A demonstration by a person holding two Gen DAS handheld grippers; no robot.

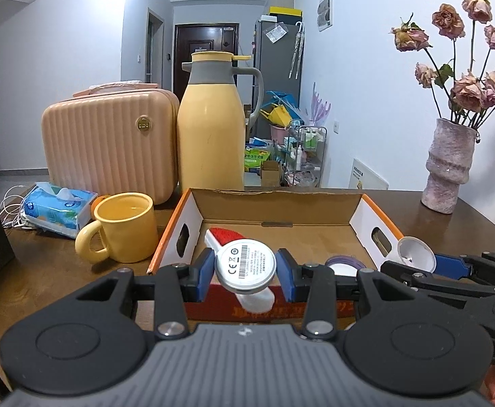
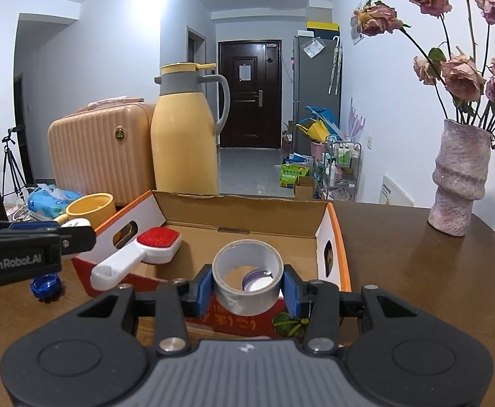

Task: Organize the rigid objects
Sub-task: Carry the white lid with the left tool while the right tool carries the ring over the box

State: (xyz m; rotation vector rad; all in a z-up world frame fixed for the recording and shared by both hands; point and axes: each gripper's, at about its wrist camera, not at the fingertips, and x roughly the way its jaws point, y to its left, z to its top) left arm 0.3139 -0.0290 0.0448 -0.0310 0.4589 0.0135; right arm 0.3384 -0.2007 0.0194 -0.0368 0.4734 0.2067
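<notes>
My left gripper (image 1: 246,269) is shut on a round silver disc (image 1: 245,266) with a printed label, held just above the near wall of an open cardboard box (image 1: 274,194). Inside the box lie a red-and-white lint brush (image 1: 225,237) and a purple-rimmed round lid (image 1: 344,264). The right wrist view shows my right gripper (image 2: 247,285) shut on a grey tape roll (image 2: 247,300), also over the near wall of the box (image 2: 240,200). The brush (image 2: 145,247) rests with its handle over that wall. At the left edge, the left gripper (image 2: 74,230) holds the disc (image 2: 76,223).
Left of the box stand a yellow mug (image 1: 125,227), a tissue pack (image 1: 59,208), a pink ribbed case (image 1: 108,149) and a tall yellow jug (image 1: 211,129). A vase of dried roses (image 2: 459,183) stands at the right. A blue cap (image 2: 46,285) lies on the brown table (image 2: 417,271).
</notes>
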